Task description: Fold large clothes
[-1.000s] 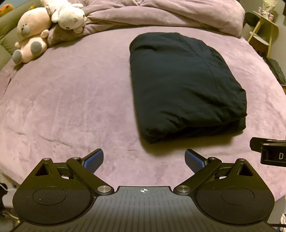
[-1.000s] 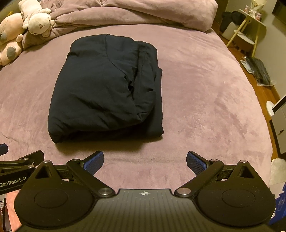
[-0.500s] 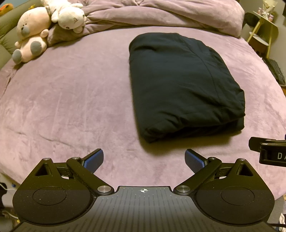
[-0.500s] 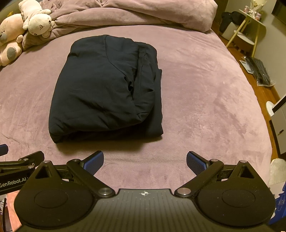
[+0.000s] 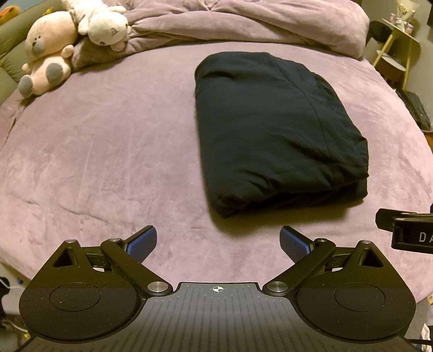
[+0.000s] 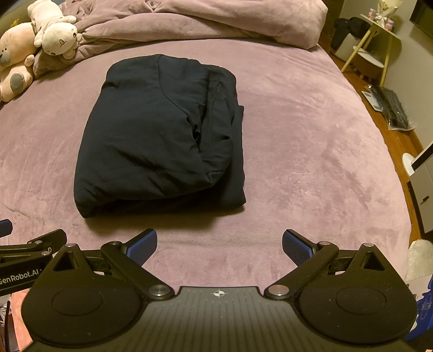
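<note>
A dark navy garment (image 5: 276, 127), folded into a thick rectangular bundle, lay on the mauve plush bedspread (image 5: 108, 151) near the middle of the bed. The left gripper (image 5: 218, 241) and the right gripper (image 6: 219, 243) hung short of its near edge, blue-padded fingers (image 6: 142, 245) spread wide, holding nothing. Two pale plush toys (image 5: 67, 40) rested by the rumpled mauve duvet (image 6: 189, 21).
</note>
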The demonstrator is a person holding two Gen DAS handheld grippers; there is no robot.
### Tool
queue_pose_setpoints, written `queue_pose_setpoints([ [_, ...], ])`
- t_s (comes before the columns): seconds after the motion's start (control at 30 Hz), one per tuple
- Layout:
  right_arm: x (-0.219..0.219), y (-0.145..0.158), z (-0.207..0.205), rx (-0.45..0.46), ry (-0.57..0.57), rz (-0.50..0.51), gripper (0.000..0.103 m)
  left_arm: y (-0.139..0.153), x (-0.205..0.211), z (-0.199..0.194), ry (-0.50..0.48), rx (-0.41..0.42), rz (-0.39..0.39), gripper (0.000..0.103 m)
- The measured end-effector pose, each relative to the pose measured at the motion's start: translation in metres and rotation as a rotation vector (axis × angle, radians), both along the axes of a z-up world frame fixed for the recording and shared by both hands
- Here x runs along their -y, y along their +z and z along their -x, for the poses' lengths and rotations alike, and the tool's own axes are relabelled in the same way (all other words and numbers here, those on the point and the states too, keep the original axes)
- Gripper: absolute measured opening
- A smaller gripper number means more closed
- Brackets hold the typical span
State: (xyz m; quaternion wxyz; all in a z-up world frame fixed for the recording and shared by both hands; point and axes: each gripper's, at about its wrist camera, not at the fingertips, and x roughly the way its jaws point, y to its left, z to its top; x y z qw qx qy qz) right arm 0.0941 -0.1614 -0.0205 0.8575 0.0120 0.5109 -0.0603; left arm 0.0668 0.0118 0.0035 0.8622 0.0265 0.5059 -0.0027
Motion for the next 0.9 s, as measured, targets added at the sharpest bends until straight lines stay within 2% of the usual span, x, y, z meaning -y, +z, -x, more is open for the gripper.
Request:
queue_pose_setpoints([
  [0.9,-0.0045,0.0032,0.0063,0.033,-0.007,0.013,0.099,-0.0007,-0.0028,0.0018,0.004,0.007,0.015,0.1],
])
